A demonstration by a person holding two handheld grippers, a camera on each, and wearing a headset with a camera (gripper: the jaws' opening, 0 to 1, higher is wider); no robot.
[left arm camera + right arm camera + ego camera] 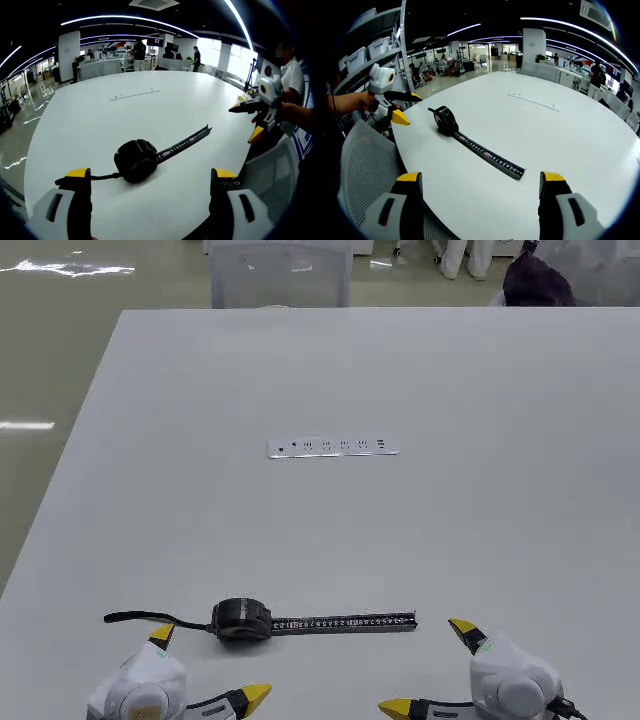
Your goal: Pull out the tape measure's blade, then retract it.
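A black tape measure lies near the table's front edge, its dark blade drawn out flat to the right and a black wrist strap trailing left. My left gripper hovers open just in front of the case, jaws wide and holding nothing. My right gripper is open too, in front of the blade's free end. The left gripper view also catches the right gripper, and the right gripper view the left gripper. Neither touches the tape.
A white power strip lies flat at the middle of the white table. A grey chair back stands beyond the far edge. Mesh chair backs sit close to the near edge. People stand far off in the room.
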